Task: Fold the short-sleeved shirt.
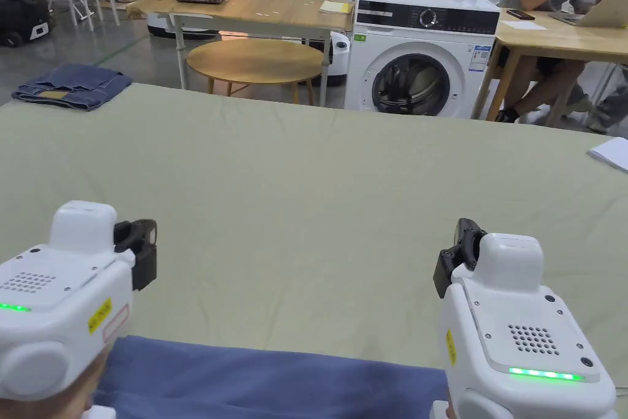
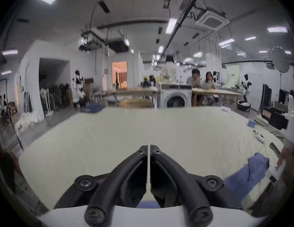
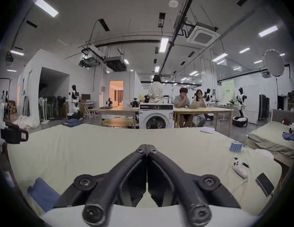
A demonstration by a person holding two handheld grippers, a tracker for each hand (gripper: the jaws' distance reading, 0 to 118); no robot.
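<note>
A blue short-sleeved shirt (image 1: 270, 380) lies along the near edge of the pale green covered table (image 1: 319, 193), between and below my two grippers. My left gripper (image 1: 144, 251) hovers above its left end, and the jaws are shut with nothing between them (image 2: 148, 148). My right gripper (image 1: 457, 254) hovers above the shirt's right end, its jaws also shut and empty (image 3: 147, 147). Part of the shirt (image 2: 248, 174) shows at the lower right of the left gripper view. A bunched end of the shirt (image 3: 43, 193) shows at the lower left of the right gripper view.
Folded jeans (image 1: 70, 86) sit on the table's far left corner and a white paper (image 1: 610, 153) at its right edge. A phone (image 3: 264, 183), a white controller (image 3: 239, 166) and a blue pack (image 3: 235, 146) lie at the right. A washing machine (image 1: 423, 46) stands beyond.
</note>
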